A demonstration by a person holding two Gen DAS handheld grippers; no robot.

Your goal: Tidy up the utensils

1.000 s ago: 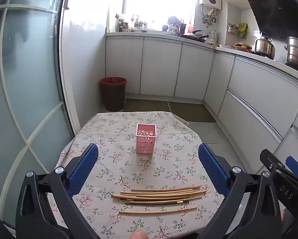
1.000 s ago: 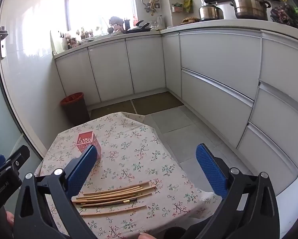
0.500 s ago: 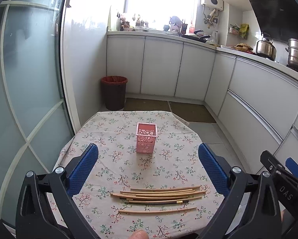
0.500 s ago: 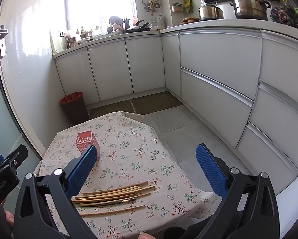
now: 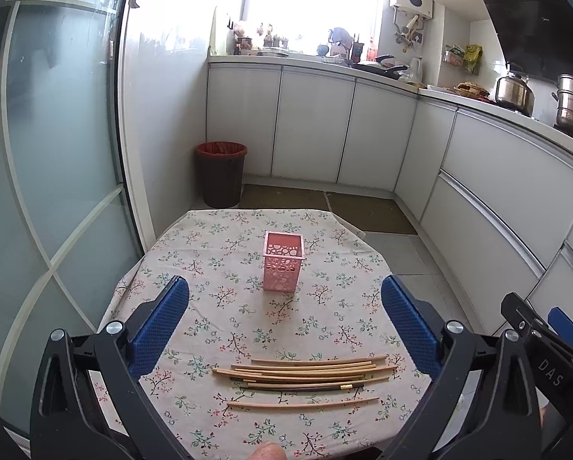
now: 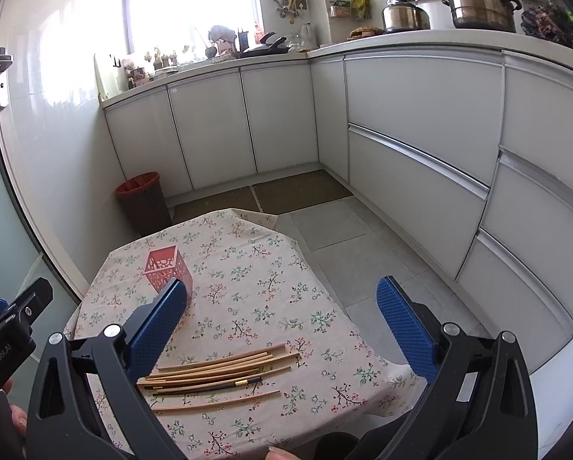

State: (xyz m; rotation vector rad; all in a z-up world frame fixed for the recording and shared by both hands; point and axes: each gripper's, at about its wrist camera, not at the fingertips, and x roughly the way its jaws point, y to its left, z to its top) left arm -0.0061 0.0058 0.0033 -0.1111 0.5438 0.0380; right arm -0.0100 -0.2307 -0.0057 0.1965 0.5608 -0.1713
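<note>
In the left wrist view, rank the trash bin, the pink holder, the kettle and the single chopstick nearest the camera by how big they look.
1. Trash bin, though it stands farther away on the floor.
2. Pink holder.
3. Kettle, far off on the counter, so it only looks small.
The near chopstick spans widest but is very thin; I won't rank it.

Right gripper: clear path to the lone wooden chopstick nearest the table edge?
Probably yes. The right gripper is open above the floral tablecloth, and the lone wooden chopstick lies apart from the bundle with nothing over it.
</note>
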